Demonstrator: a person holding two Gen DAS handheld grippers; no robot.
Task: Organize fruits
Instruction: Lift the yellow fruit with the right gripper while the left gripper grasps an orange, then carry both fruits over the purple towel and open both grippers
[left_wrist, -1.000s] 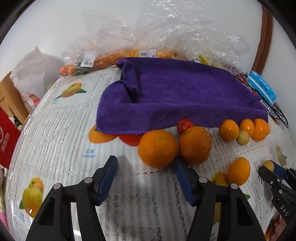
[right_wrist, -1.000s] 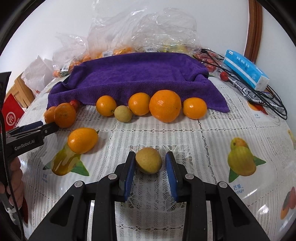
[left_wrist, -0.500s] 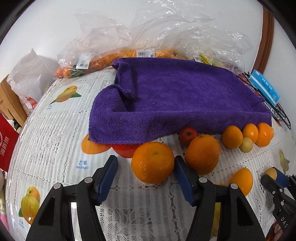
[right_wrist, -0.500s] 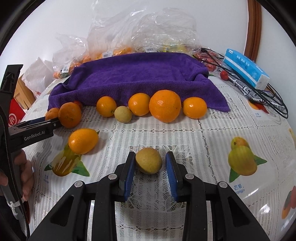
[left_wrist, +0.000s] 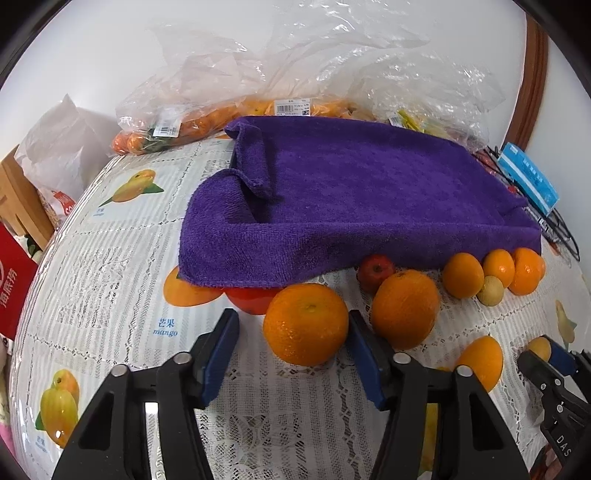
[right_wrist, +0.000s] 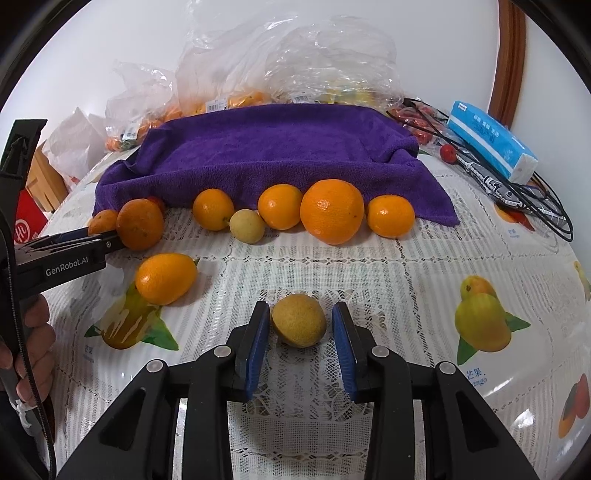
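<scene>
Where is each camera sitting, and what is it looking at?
Left wrist: sits on the left gripper, looking along its open fingers at an orange and the purple towel.
Right wrist: sits on the right gripper, looking at a small yellow fruit between its fingers; the person's hand shows at the left.
Both views share the towel and the row of fruit before it.

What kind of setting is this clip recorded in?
Probably a home dining table: a fruit-print tablecloth, plastic shopping bags of fruit by the wall, and a pack of tissues.

Black hand-held gripper, blue pads
</scene>
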